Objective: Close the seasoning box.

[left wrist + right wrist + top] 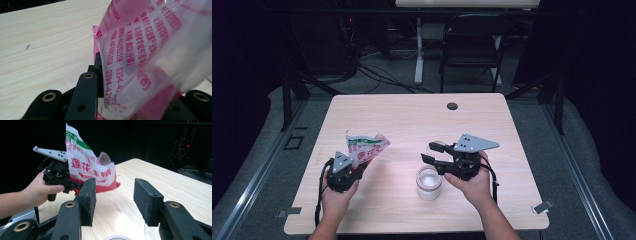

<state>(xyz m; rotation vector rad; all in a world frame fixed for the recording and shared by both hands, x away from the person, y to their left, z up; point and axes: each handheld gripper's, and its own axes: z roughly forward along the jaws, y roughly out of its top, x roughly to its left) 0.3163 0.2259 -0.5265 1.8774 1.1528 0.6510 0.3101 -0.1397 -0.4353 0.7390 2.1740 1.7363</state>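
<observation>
While the left gripper (357,167) holds the printed bag (364,147) raised over the table (412,115), the high view sets the whole job out: the bag stands left of centre with its torn mouth upward, and a clear jar (429,183) with something white inside sits near the right gripper (432,153), whose fingers are apart and hold nothing. Judging from this, the step is bringing the bag over to the jar to pour; doing it well would mean keeping the mouth upward until it is above the jar's opening, then tipping slowly while the right gripper steadies the jar

From the left gripper view, the bag (140,62) is seen close up, its pink print and translucent film running down between the black fingers (85,97), which are clamped on its lower end; that pinch is far clearer here than from above

Looking across from the right gripper view, the open fingers (88,200) frame the bag (87,170) and the left gripper (75,185) beyond, showing the bag's green-and-red front and ragged top edge, and a sliver of the jar's rim (117,237) just below
</observation>
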